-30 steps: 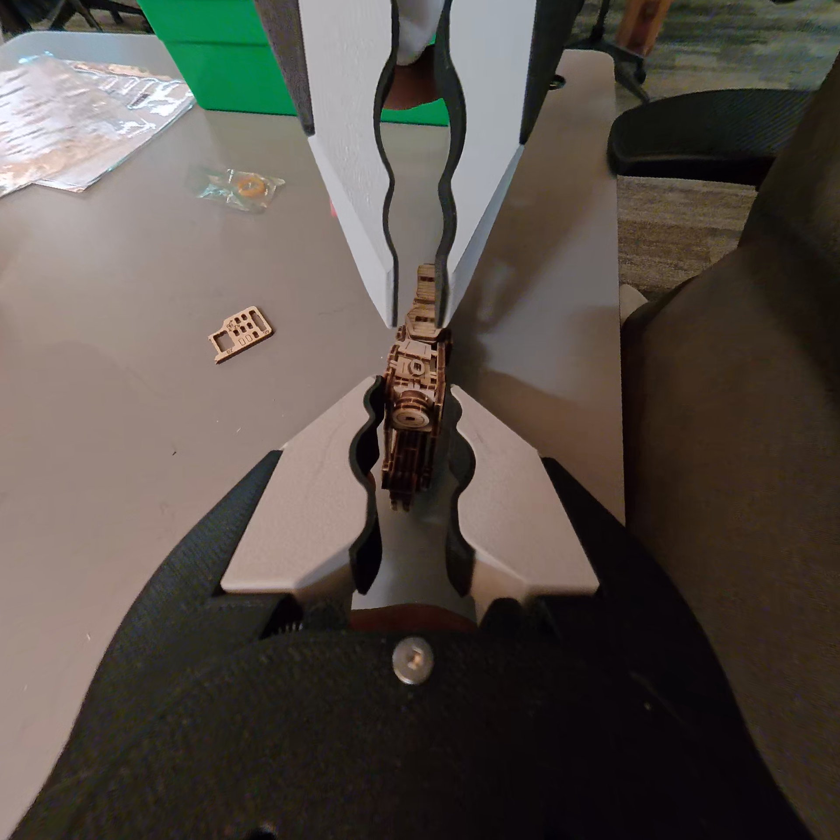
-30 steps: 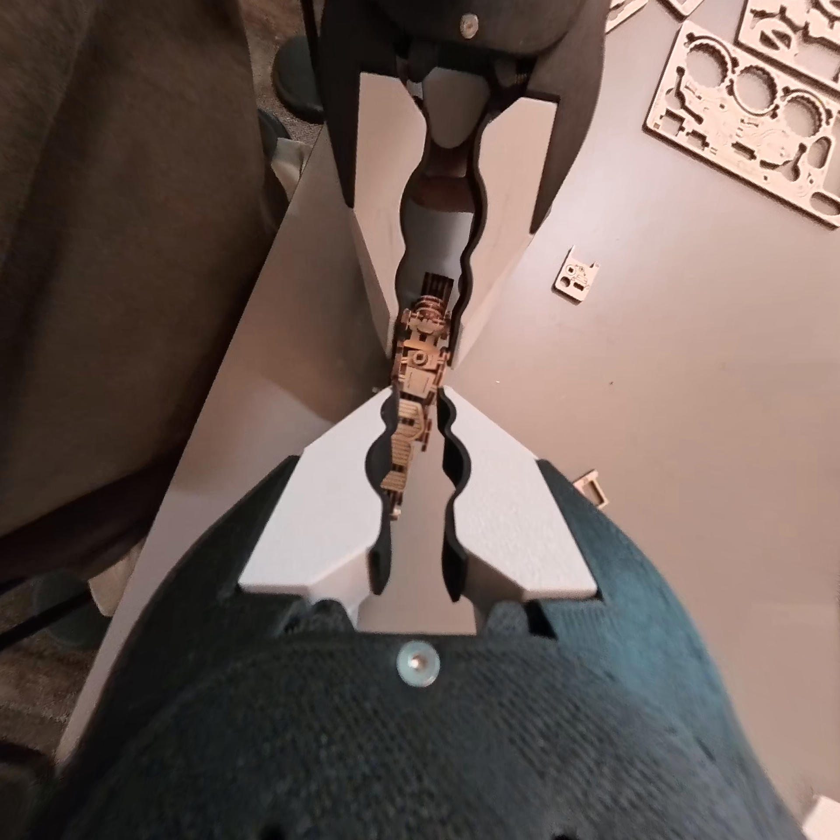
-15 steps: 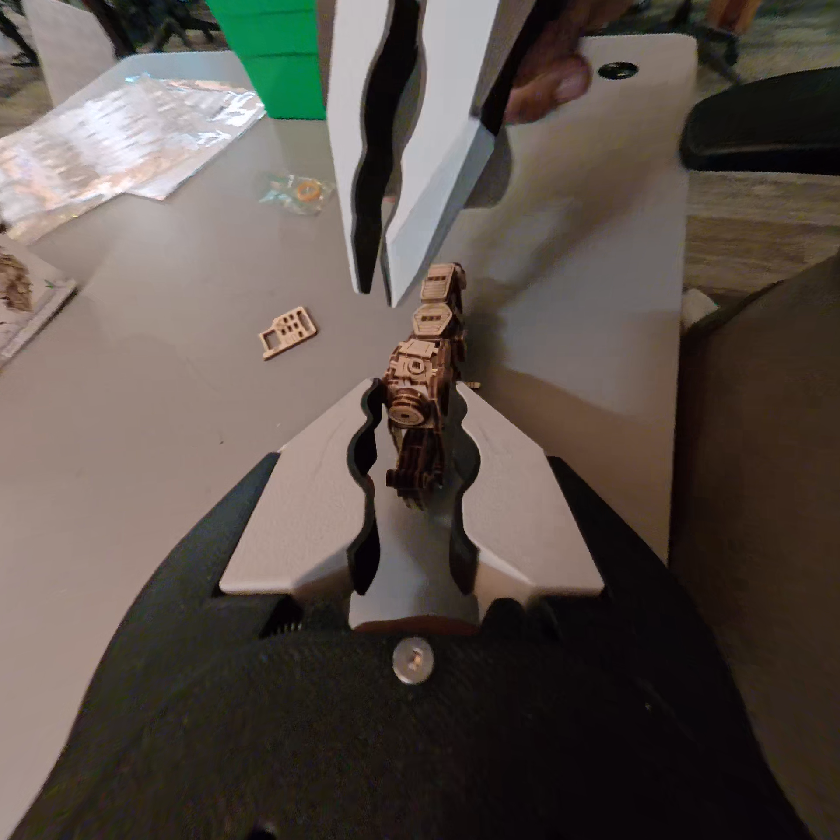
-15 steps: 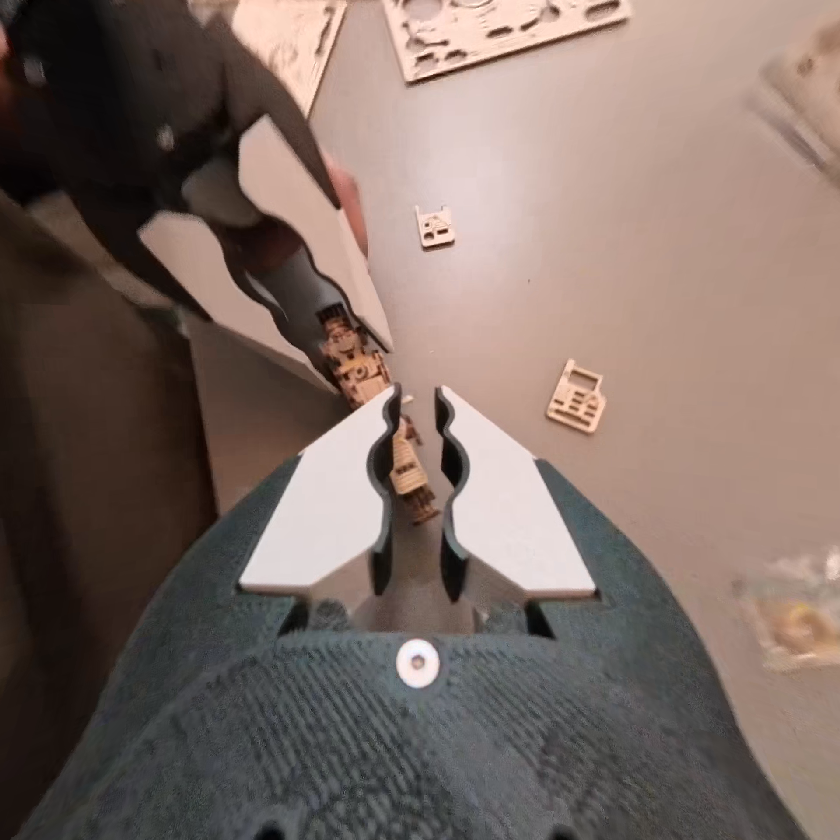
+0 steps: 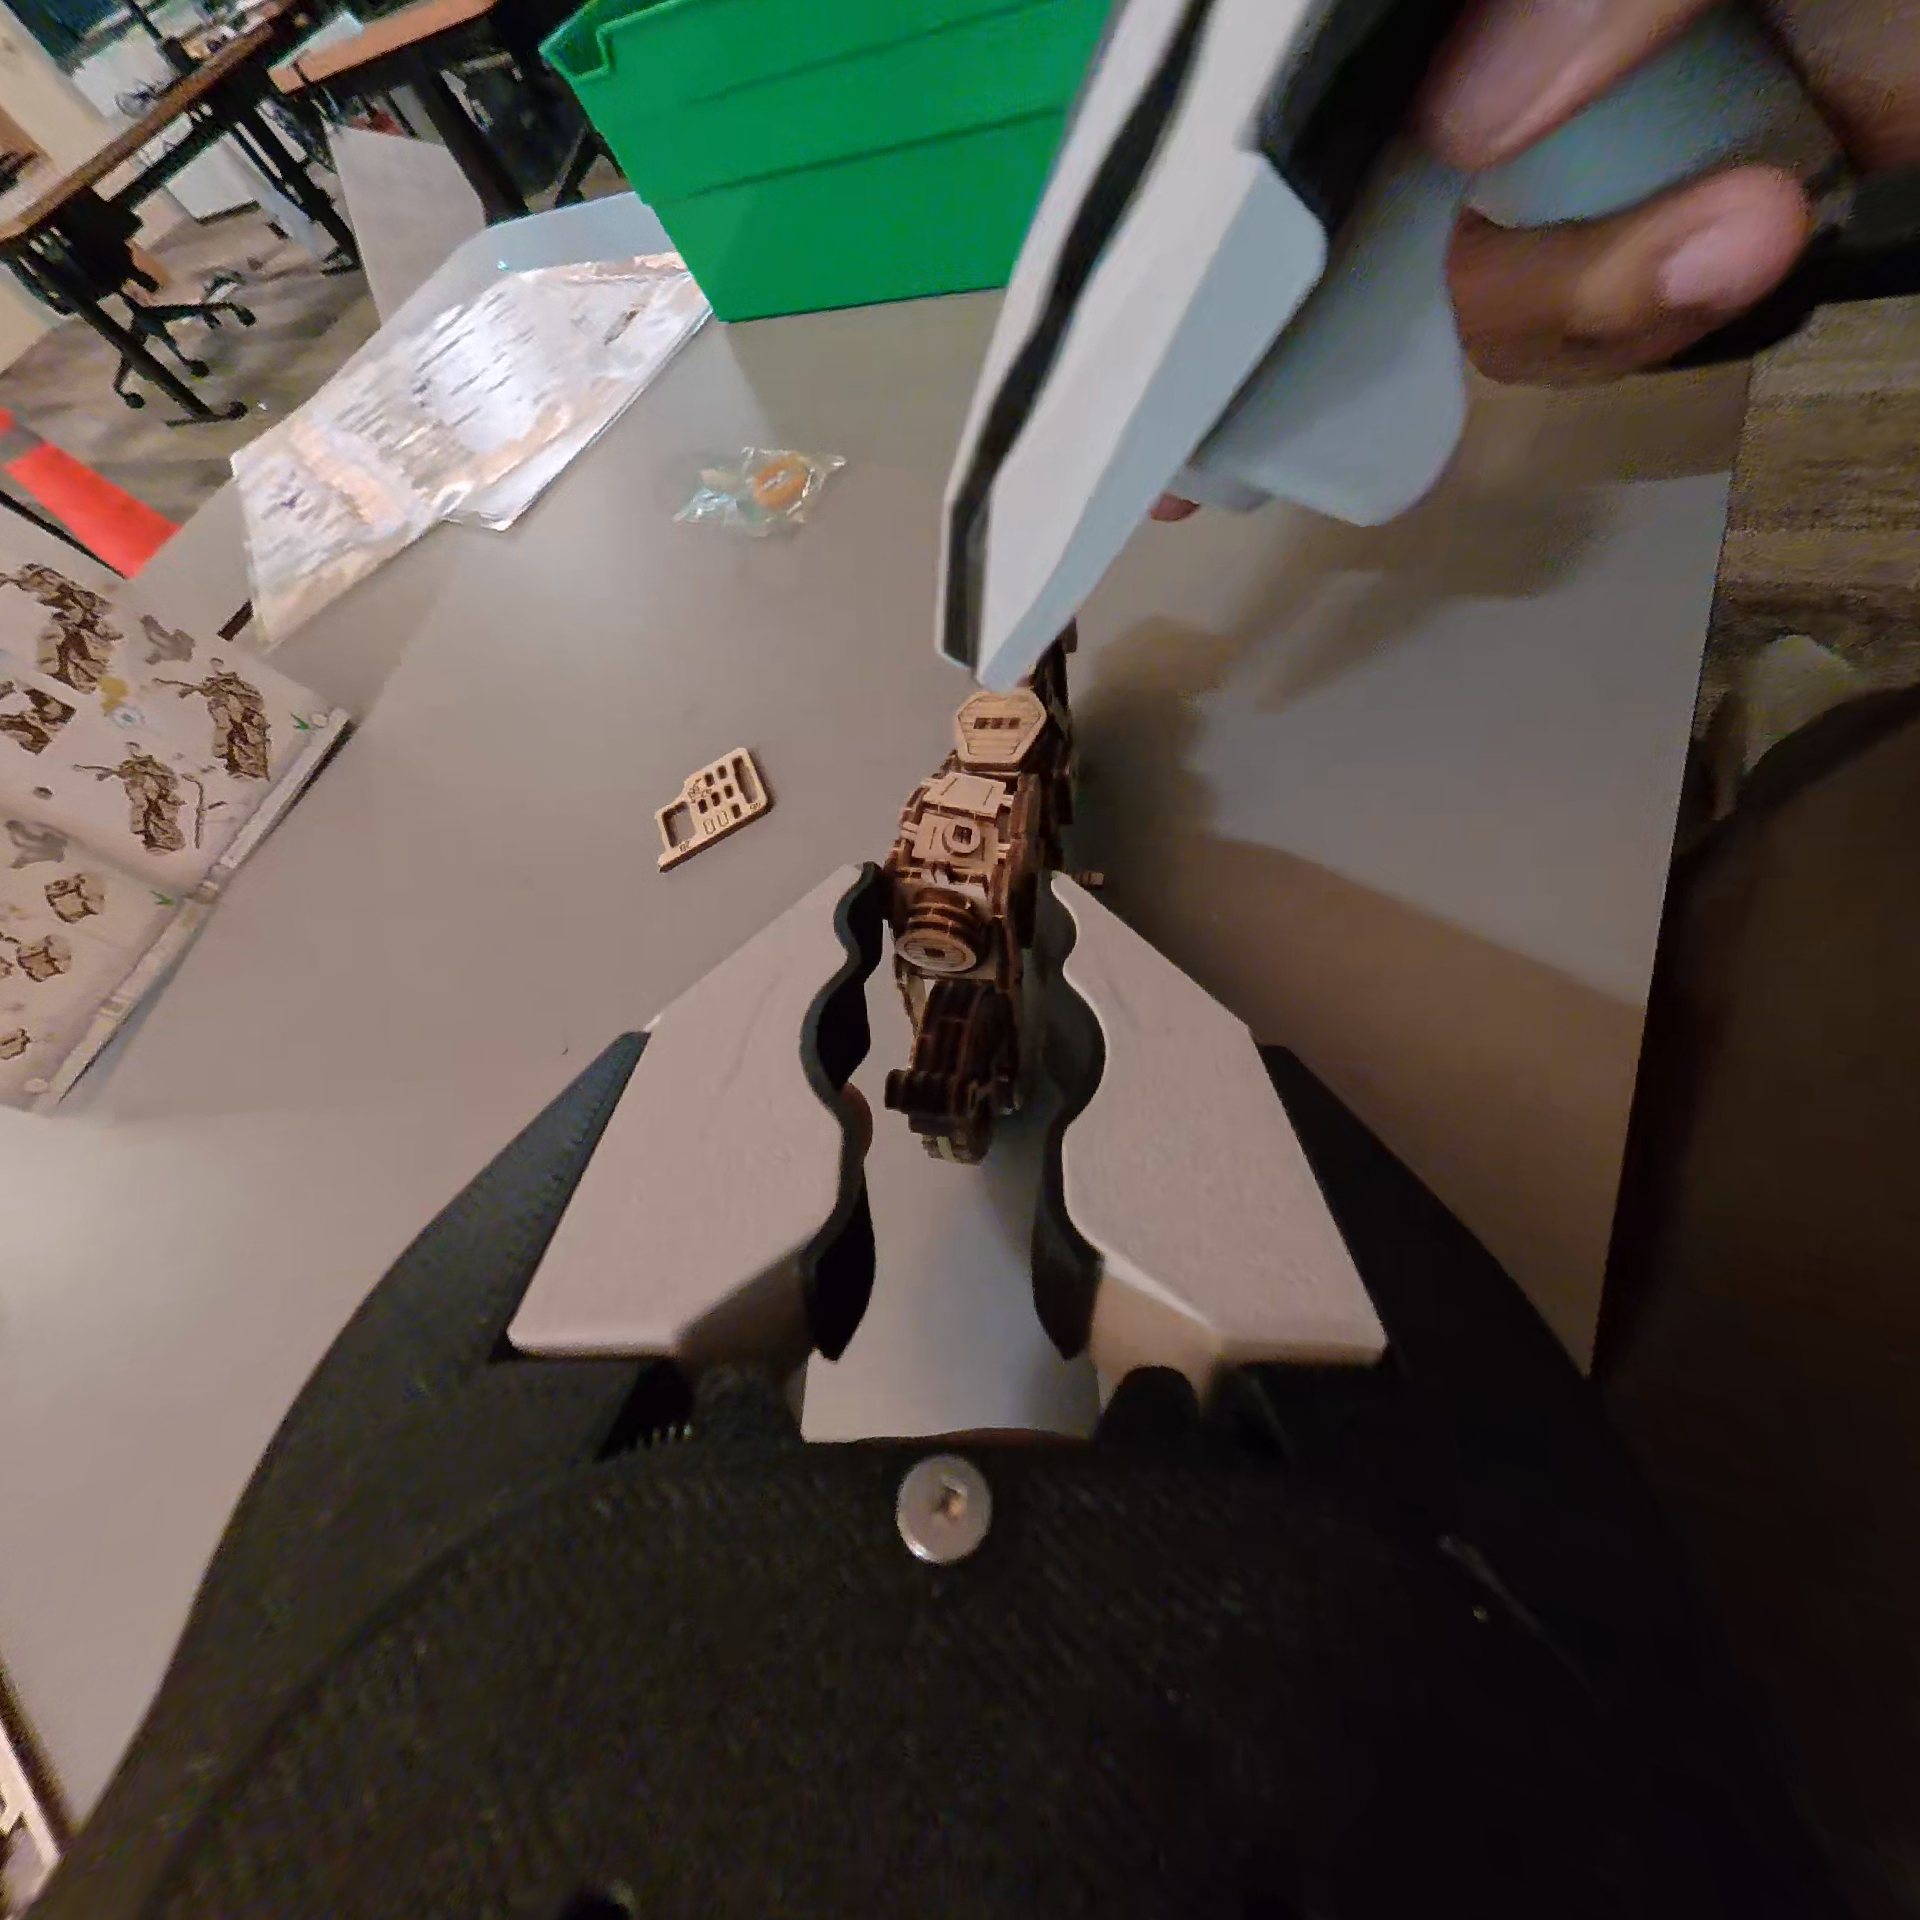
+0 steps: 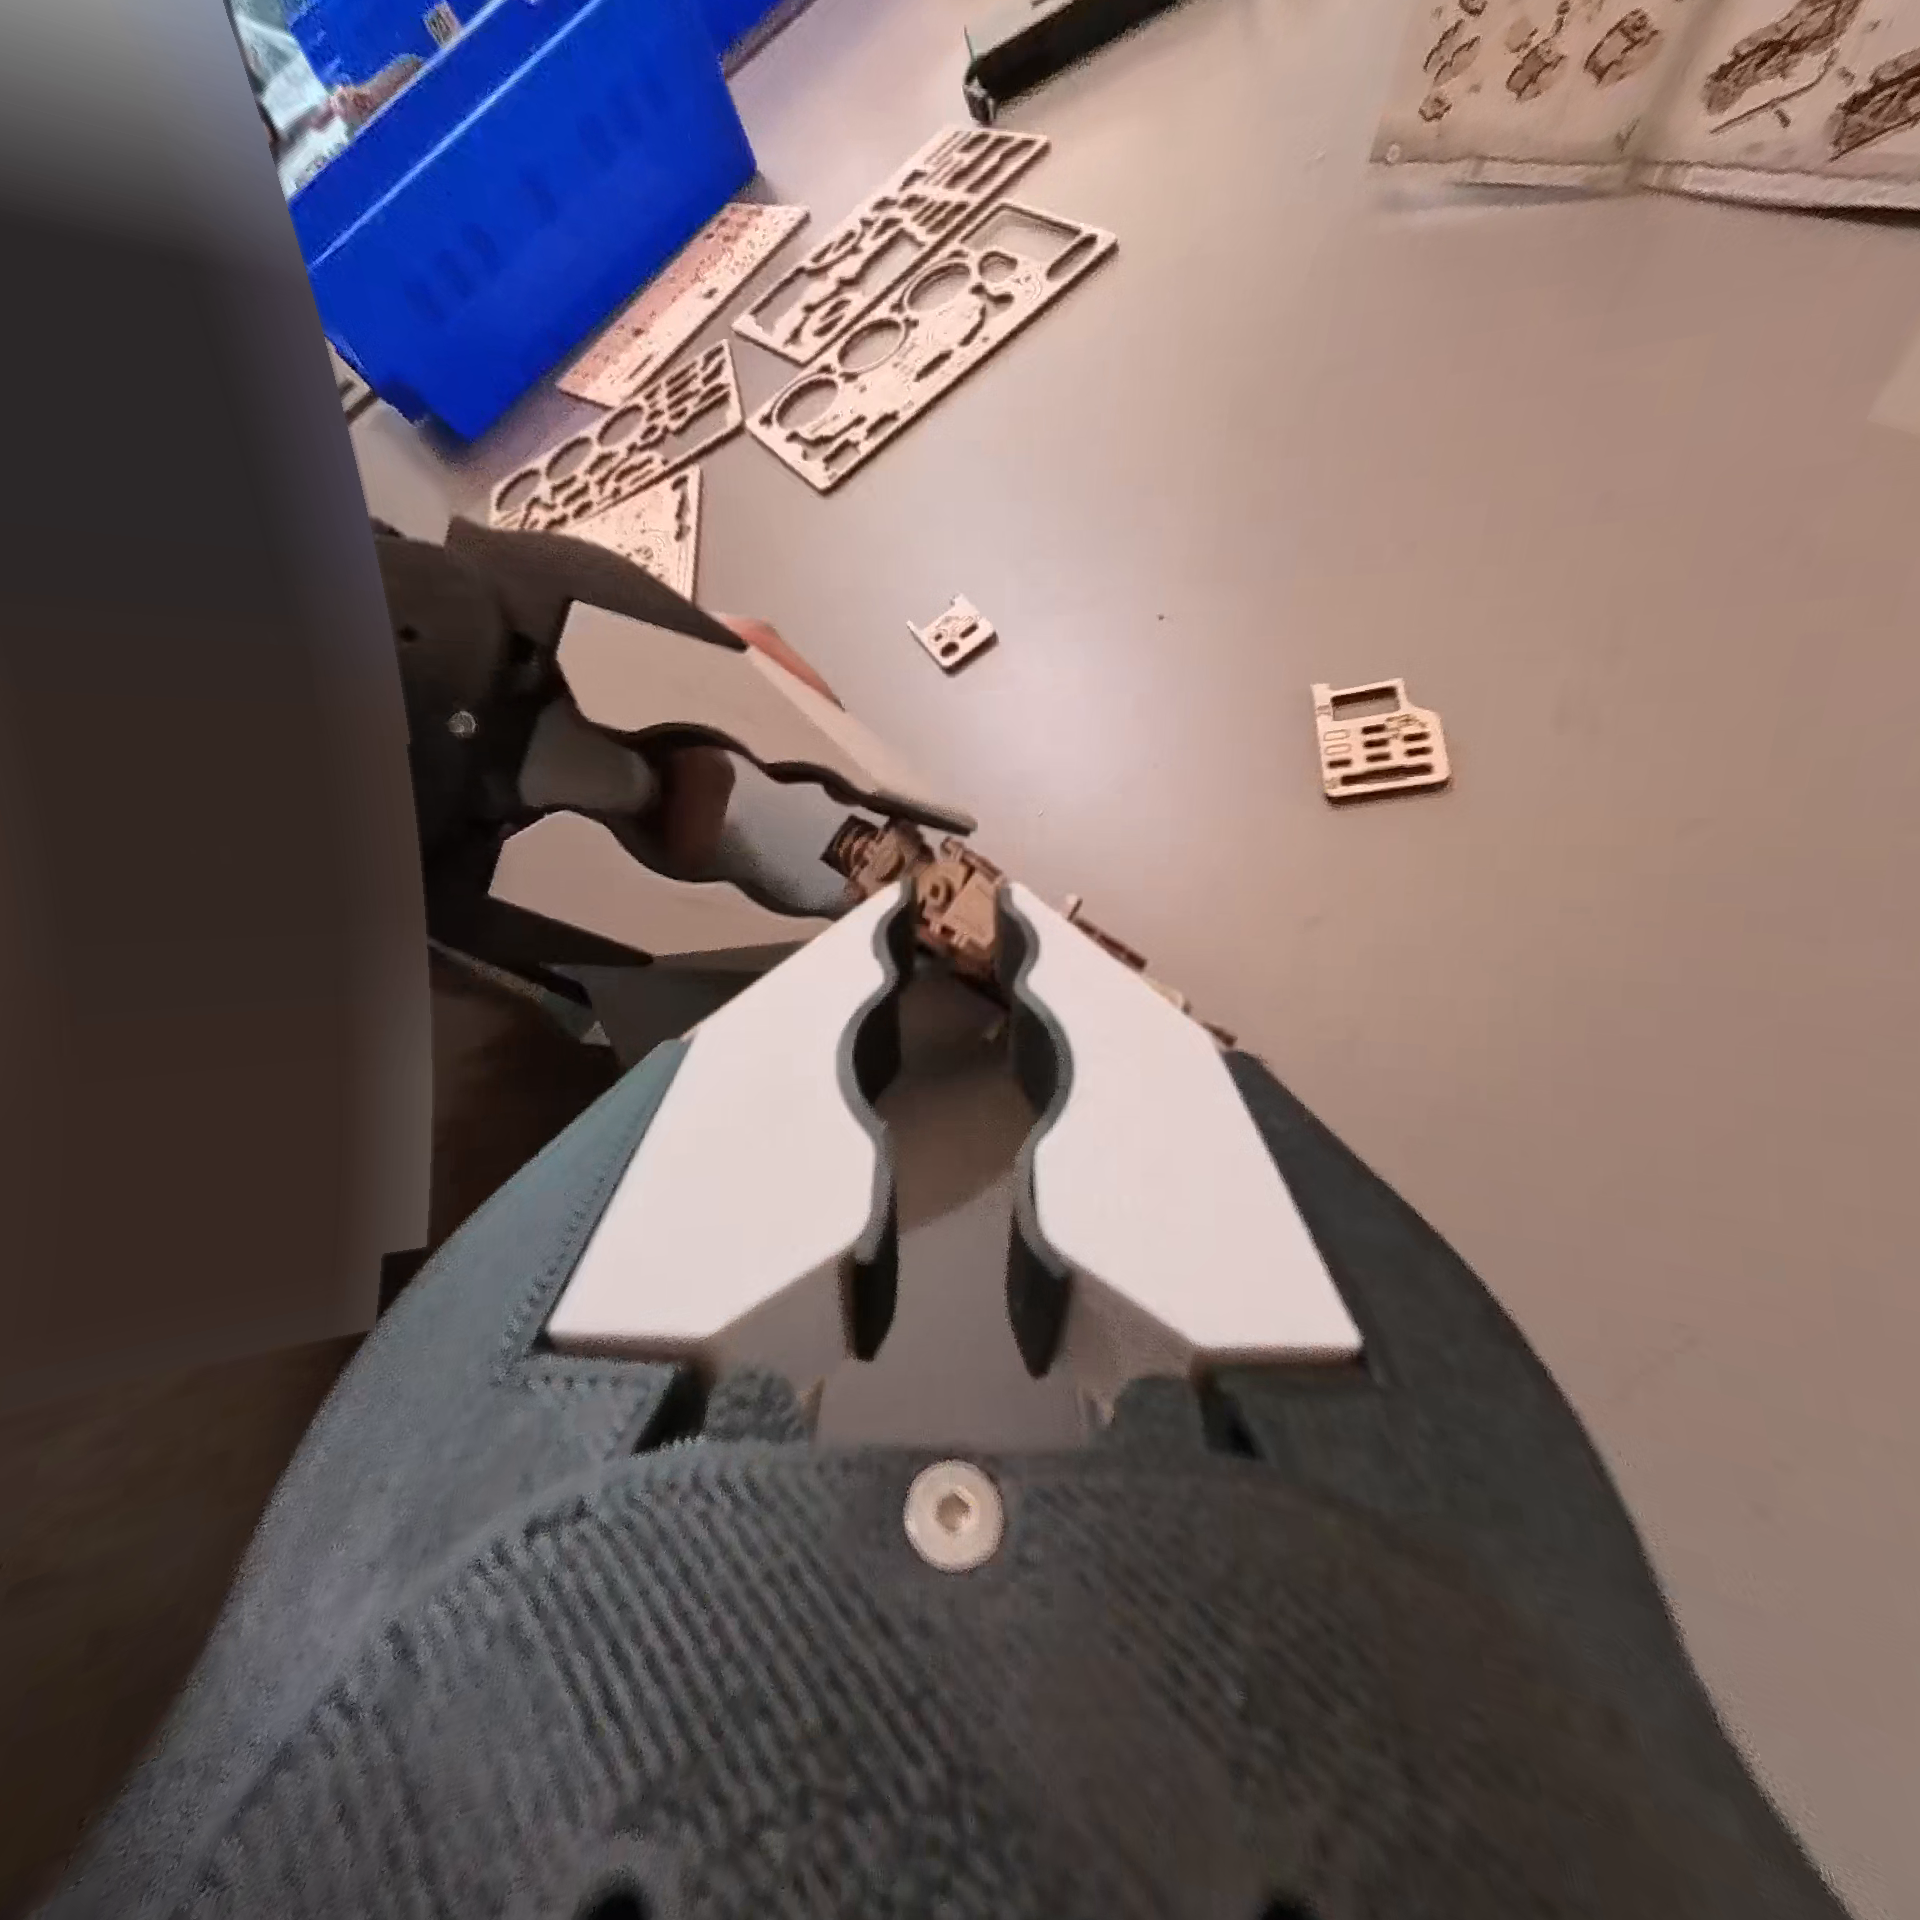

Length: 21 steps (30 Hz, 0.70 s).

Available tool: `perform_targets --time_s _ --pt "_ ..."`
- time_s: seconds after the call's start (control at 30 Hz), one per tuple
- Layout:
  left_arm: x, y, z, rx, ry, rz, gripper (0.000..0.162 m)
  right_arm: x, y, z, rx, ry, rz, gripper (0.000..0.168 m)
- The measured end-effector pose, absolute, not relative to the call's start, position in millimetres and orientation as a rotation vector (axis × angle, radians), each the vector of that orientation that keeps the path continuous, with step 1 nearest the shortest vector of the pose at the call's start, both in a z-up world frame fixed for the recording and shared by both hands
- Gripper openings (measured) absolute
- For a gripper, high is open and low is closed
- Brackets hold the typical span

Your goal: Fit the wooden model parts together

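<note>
The wooden model [image 5: 961,914], a slim brown and tan assembly, is held level above the grey table [image 5: 468,987]. My left gripper [image 5: 966,904] is shut on its near end. It also shows in the right wrist view [image 6: 904,862], coming in from the left. My right gripper [image 6: 951,899] has a finger on each side of the model's far end [image 6: 945,914]. I cannot tell whether those fingers press on it. In the left wrist view the right gripper [image 5: 971,665] comes down from the upper right, with a hand [image 5: 1610,260] on it.
A small flat wooden part [image 5: 715,808] lies left of the model, also seen in the right wrist view [image 6: 1382,740], and another one [image 6: 954,632] lies nearby. Punched wooden sheets [image 6: 914,312], a blue bin [image 6: 520,229], a green bin [image 5: 831,156], a small bag [image 5: 764,483] and instruction sheets [image 5: 125,748] lie farther off. The table edge [image 5: 1621,1039] is close on the right. Only a small space, under 4 cm, lies between the two pairs of fingers.
A second ago both grippers held the model end to end. The right gripper let go, swung off to the side, and now stands around the model's far end from a new angle.
</note>
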<state>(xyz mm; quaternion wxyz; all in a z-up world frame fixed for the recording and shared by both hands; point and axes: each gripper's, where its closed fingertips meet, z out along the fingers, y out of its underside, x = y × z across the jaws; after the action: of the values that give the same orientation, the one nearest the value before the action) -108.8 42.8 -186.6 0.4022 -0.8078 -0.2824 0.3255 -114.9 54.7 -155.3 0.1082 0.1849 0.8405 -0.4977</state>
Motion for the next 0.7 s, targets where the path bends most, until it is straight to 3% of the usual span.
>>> perform_targets --time_s 0.3,0.7 --pt "-110 44 -188 -1.979 -0.876 0.653 0.026 -111 58 -177 0.539 2.518 -1.474 0.008" --pt "-114 41 -188 -1.841 -1.041 0.404 0.025 -112 55 -181 0.536 2.502 -1.528 0.014"
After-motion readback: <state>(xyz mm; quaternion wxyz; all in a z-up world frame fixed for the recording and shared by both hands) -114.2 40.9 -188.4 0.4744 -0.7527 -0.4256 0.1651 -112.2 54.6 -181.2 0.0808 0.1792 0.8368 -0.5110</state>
